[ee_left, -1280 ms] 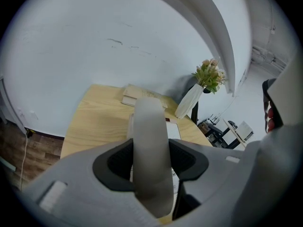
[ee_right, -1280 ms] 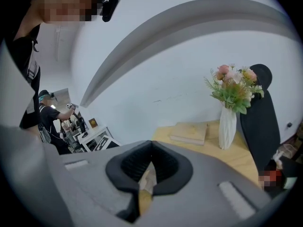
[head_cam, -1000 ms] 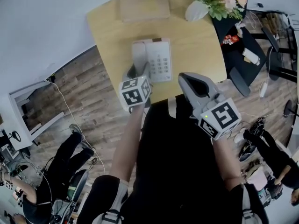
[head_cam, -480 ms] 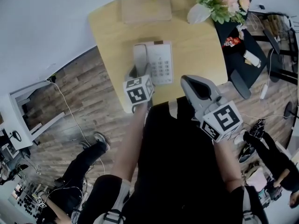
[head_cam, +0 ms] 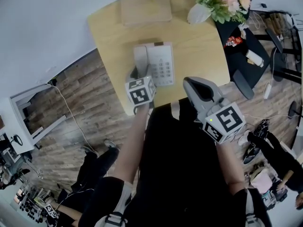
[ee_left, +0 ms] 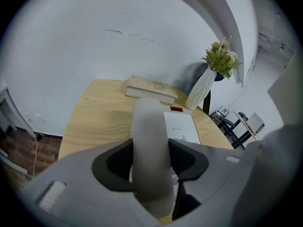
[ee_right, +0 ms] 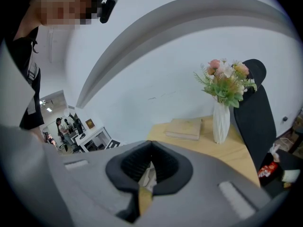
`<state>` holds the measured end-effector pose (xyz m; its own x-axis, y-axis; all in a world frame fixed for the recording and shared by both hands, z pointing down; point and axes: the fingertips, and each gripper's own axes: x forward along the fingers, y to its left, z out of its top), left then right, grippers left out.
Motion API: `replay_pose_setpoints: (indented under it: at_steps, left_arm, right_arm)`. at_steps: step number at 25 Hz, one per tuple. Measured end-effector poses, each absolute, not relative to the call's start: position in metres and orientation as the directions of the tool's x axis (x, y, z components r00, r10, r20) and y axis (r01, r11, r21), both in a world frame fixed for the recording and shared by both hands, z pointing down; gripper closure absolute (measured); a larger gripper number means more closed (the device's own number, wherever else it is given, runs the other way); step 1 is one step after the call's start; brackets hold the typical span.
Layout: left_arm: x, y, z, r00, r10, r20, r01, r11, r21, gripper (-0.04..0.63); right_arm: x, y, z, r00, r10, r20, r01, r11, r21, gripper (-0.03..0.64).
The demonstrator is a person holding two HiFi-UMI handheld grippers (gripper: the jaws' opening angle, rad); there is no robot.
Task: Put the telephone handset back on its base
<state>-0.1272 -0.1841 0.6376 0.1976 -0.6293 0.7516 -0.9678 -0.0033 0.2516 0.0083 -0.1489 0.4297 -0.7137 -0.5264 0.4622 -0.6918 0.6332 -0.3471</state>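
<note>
**A:** What is the left gripper (ee_left: 150, 161) doing?

**B:** It is pinching the grey handset (ee_left: 149, 122) across its middle, with a dark pad pressing on each side. Only its own view is showing that. From the head view its marker cube (head_cam: 140, 90) is covering the jaws.

**A:** And where is the handset lying?

**B:** The head view is showing it running along the 9 o'clock side of the telephone base (head_cam: 161, 63), on the wooden bench (head_cam: 199, 46). I cannot tell from any view whether it is sitting fully in the cradle.

**A:** Is the right gripper (ee_right: 150, 146) carrying anything?

**B:** No. Its jaws are pressing together at the tips and gripping nothing. The head view is placing it at 4 o'clock from the base, off the bench edge and hanging over the person's dark clothing.

**A:** Anything else?

**B:** A flat book (head_cam: 146, 7) is lying at 12 o'clock from the base. A white vase of flowers (head_cam: 214, 3) is standing at 2 o'clock. The head view is showing the keypad (head_cam: 164, 69), which the handset is mostly blocking in the left gripper view.
</note>
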Motion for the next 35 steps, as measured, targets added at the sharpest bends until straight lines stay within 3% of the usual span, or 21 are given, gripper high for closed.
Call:
replay_pose_setpoints:
  at_steps: [35]
  left_arm:
    - [-0.133, -0.169, 0.621, 0.252, -0.645, 0.721, -0.948, -0.017, 0.316, 0.367]
  right_arm:
    - [0.008, -0.129, 0.422, -0.719, -0.536, 0.441, -0.688, 0.636, -0.348, 0.617]
